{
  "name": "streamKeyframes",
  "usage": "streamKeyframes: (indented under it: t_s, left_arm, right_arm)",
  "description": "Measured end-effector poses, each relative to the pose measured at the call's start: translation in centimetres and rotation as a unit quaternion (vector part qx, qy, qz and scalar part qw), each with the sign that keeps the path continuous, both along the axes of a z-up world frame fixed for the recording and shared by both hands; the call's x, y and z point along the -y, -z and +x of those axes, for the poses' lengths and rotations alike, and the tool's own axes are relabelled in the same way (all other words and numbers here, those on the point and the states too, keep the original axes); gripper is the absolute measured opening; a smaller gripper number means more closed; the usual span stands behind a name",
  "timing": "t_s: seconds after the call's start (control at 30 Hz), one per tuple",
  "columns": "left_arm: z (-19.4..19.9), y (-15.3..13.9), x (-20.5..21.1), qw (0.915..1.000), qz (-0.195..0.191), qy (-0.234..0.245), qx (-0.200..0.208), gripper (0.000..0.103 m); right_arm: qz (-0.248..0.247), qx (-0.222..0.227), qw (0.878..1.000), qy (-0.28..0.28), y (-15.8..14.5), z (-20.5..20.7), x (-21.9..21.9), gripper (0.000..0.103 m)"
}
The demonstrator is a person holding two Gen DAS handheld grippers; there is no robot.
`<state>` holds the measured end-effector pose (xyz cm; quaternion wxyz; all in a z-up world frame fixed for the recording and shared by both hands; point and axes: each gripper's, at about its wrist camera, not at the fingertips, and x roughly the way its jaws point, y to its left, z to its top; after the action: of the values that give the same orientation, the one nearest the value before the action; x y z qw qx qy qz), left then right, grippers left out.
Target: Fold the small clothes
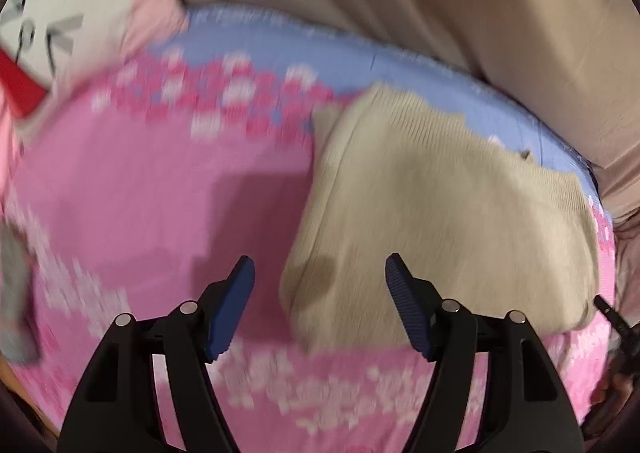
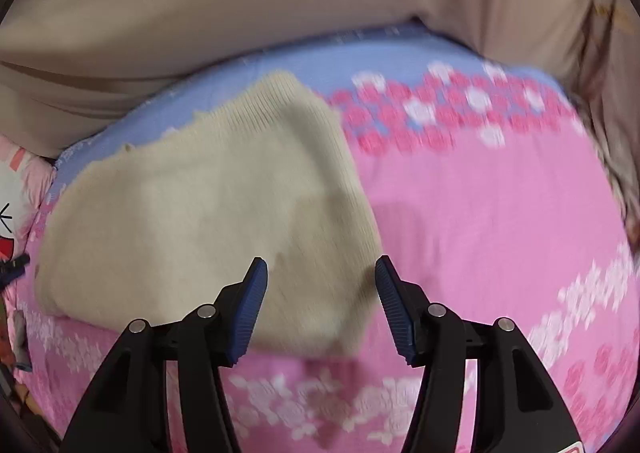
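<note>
Looking down through both wrist cameras, I see a beige ribbed knit garment point(image 1: 432, 213) lying flat on a pink floral bedsheet point(image 1: 160, 193), its far edge reaching the sheet's blue band near a tan curtain point(image 1: 480, 13). My left gripper point(image 1: 320, 273) hovers with its jaws spread wide and nothing between them; the garment's near-left corner sits just ahead and to its right. My right gripper point(image 2: 320, 273) is equally wide open and empty, poised over the garment's point(image 2: 200, 213) near-right corner, with most of the cloth spreading away to its left. The garment seems already folded into a rough rectangle, its long axis running side to side between my two grippers. Both sit about equally close to it; the right looks slightly more over the fabric. A cartoon-print pillow point(image 1: 60, 13) lies at far left.
</note>
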<state>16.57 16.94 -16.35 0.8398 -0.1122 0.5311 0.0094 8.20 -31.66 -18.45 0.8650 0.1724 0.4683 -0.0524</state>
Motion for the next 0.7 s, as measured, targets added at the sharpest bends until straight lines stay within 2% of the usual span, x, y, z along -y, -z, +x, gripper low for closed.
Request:
streamKeyframes:
  t_s: [0.1,0.17,0.2,0.23,0.27,0.3,0.37,0.43,0.5,0.57,0.63,0.7]
  left_arm:
    - [-1.6,2.0,-0.7,0.9989,-0.041,-0.023,-0.011,0.066]
    - [-1.8,2.8,-0.7,0.9972,-0.068,-0.028,-0.008,0.066]
    - [-1.5,3.6,-0.6,0.9951,-0.091,-0.034,-0.015,0.066]
    - [-1.3,4.2,-0.5,0.9931,-0.108,-0.039,-0.025,0.064]
    - [-1.0,4.9,-0.6,0.9899,-0.130,-0.044,-0.036,0.051]
    - [-0.7,5.8,-0.5,0.9855,-0.156,-0.044,-0.050,0.044]
    - [-0.4,5.6,-0.3,0.9858,-0.152,-0.043,-0.058,0.028]
    - [-0.3,4.0,-0.1,0.9881,-0.141,-0.022,-0.057,0.023]
    - [-0.7,1.4,-0.5,0.9893,-0.138,0.007,-0.047,0.020]
    - [-1.5,-0.7,-1.0,0.9874,-0.146,0.028,-0.054,0.018]
    - [-2.5,-1.9,-1.4,0.9860,-0.145,0.048,-0.067,0.018]
    - [-4.5,-2.7,-1.3,0.9845,-0.137,0.070,-0.083,0.018]
  right_arm:
    - [0.024,-0.009,1.000,0.016,1.3,-0.5,0.0,0.060]
    - [0.050,-0.003,0.999,0.016,1.9,-0.1,-0.2,0.072]
    - [0.057,-0.004,0.998,0.016,2.1,0.2,-0.3,0.073]
    - [0.069,-0.010,0.997,0.017,2.7,0.7,-0.5,0.073]
    - [0.080,-0.020,0.996,0.021,3.3,1.3,-0.6,0.072]
    - [0.089,-0.027,0.995,0.023,3.7,1.6,-0.8,0.069]
    - [0.111,-0.026,0.993,0.028,3.7,1.9,-0.8,0.035]
    - [0.117,-0.012,0.993,0.023,2.1,1.6,-0.8,0.025]
    - [0.095,0.004,0.996,0.004,-0.6,0.6,-1.1,0.021]
    - [0.081,0.008,0.997,-0.010,-2.5,-0.6,-1.2,0.019]
    - [0.054,0.002,0.998,-0.023,-4.1,-2.5,-1.4,0.019]
    - [0.048,-0.010,0.998,-0.024,-4.4,-4.8,-1.0,0.019]
